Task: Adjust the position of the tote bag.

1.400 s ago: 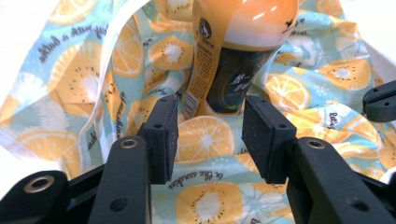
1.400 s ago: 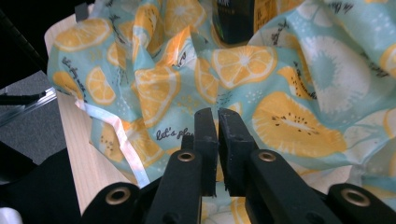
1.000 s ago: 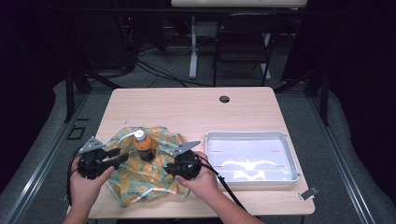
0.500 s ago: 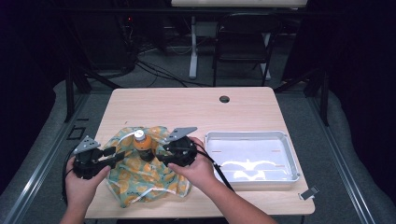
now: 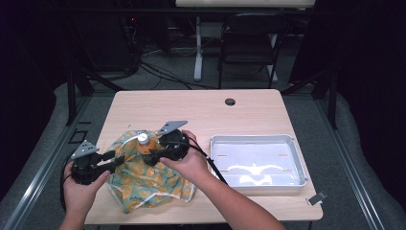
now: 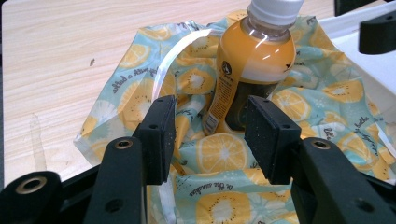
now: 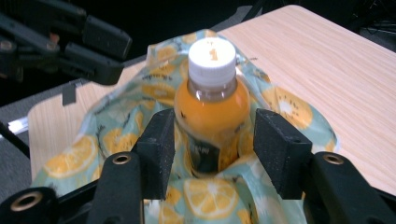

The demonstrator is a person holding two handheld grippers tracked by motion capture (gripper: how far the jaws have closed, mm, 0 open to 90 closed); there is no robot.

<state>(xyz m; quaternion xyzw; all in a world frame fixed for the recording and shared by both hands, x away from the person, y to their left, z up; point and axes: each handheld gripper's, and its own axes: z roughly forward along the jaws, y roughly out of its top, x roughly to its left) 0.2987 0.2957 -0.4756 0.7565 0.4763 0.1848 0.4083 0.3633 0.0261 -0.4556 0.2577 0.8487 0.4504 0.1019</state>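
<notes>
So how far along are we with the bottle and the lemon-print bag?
Done: the orange bottle stands upright among the folds of the lemon-print bag, cap on. In hand: the right tongs have just been opening and now straddle the bottle, pads clear of it; the left tongs wait open beside it. Left, probably: lifting it out, perhaps toward the bare white tray.

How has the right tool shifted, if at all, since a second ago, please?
Yes. The right tool, jaws just opened around the bottle, moved away from the table's near edge and left, farther from the tray.
</notes>
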